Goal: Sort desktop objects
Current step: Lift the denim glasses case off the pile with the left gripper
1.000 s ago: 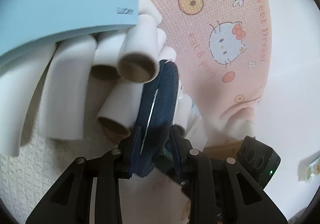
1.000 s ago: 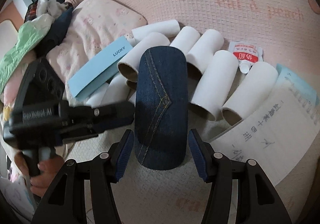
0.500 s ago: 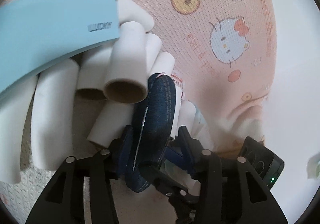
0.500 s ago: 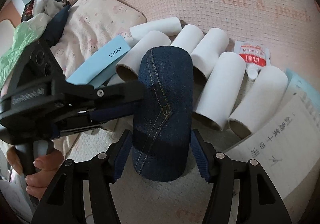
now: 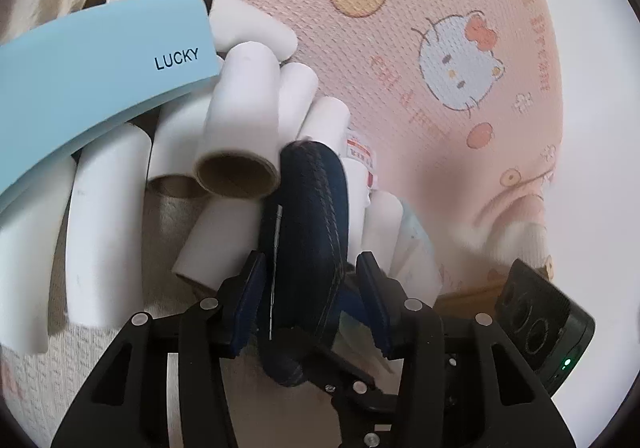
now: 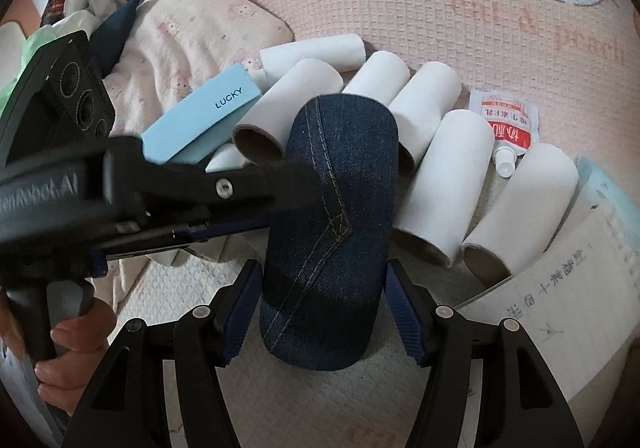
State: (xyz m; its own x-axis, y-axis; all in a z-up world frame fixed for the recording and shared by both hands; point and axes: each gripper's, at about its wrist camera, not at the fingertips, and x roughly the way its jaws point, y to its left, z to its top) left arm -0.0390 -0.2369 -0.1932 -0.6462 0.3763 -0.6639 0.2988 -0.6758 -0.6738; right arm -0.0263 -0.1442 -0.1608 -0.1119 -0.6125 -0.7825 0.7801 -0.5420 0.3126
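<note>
Right gripper (image 6: 322,308) clamps denim case (image 6: 332,232) edgewise above cardboard tubes (image 6: 444,184) — left gripper (image 5: 308,304) straddles its thin side, pads seemingly not pinching. Mid-handover probably; next, left closes before right releases.

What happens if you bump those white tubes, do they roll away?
Probably yes. The white tubes are round and lie on their sides, so a nudge could roll them. Their open brown ends suggest hollow cardboard, so likely light and crushable. They sit packed together, so bumping one may shift its neighbours.
</note>
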